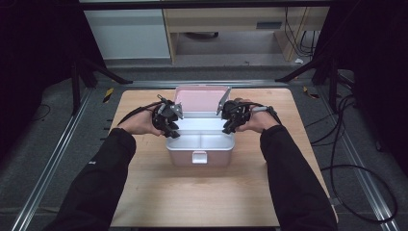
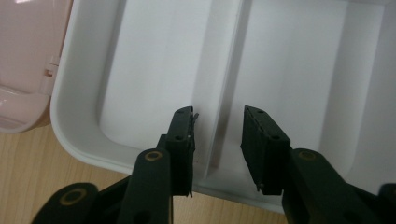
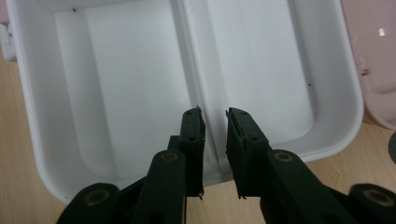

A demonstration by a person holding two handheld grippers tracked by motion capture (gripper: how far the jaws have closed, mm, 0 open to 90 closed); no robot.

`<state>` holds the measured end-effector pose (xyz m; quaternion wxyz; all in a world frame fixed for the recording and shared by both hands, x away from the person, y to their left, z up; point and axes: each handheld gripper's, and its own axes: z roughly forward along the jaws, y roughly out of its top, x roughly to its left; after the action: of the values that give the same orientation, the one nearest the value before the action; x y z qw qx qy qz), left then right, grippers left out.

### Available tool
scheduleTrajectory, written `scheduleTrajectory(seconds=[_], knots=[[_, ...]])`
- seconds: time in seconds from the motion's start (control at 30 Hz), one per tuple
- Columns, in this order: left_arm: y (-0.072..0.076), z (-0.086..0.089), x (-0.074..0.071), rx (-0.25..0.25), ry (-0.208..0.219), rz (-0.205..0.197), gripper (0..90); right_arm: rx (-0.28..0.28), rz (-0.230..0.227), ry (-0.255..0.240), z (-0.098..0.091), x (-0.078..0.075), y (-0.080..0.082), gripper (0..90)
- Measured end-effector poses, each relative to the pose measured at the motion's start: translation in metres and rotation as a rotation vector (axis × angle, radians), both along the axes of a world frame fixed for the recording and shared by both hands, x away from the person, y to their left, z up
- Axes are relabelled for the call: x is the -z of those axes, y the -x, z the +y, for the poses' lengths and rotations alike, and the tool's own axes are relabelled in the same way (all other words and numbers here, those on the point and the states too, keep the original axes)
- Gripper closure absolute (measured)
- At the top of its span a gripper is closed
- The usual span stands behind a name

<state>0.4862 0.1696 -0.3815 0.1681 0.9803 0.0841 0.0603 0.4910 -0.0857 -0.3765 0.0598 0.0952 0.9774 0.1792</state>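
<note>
A pink lunch box stands in the middle of the table with its lid tipped open at the back. Inside it sits a white tray with two empty compartments and a raised divider between them. My left gripper hangs over the tray's left end. Its jaws straddle the divider with a clear gap on each side. My right gripper is over the tray's right end. There the jaws stand closer together astride the divider, and I see no pad pressing on it.
The wooden table has bare room in front of the box and at both sides. The open pink lid rises just behind the tray's rim. Black stands and cables lie on the floor around the table.
</note>
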Motion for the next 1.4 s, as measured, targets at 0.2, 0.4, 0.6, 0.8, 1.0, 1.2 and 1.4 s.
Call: scheduleTrajectory(seconds=[0.2,0.4,0.6,0.8,1.0,1.2,1.4], knots=[[-0.005,-0.005,-0.002,0.019,-0.064,0.011,75.0,-0.016,0.019,0.026,0.004,0.004,-0.001,80.2],[-0.010,-0.005,-0.003,0.030,-0.069,0.040,80.5,-0.024,0.029,0.037,0.006,0.007,-0.003,82.7],[-0.012,-0.013,-0.004,0.062,-0.131,0.055,85.0,-0.024,0.049,0.050,0.007,0.006,-0.006,84.1],[-0.012,-0.013,-0.005,0.082,-0.129,0.048,86.0,-0.048,0.036,0.066,0.008,0.006,-0.007,84.7],[-0.011,-0.010,-0.010,0.087,-0.100,0.041,87.0,-0.054,0.029,0.041,0.005,0.001,-0.005,86.0],[-0.007,-0.007,-0.025,0.082,-0.064,0.010,87.2,-0.057,-0.016,0.039,0.003,-0.012,-0.001,86.2],[0.009,-0.005,-0.058,0.092,-0.048,-0.015,87.5,-0.068,-0.051,0.003,-0.001,-0.046,0.017,86.5]])
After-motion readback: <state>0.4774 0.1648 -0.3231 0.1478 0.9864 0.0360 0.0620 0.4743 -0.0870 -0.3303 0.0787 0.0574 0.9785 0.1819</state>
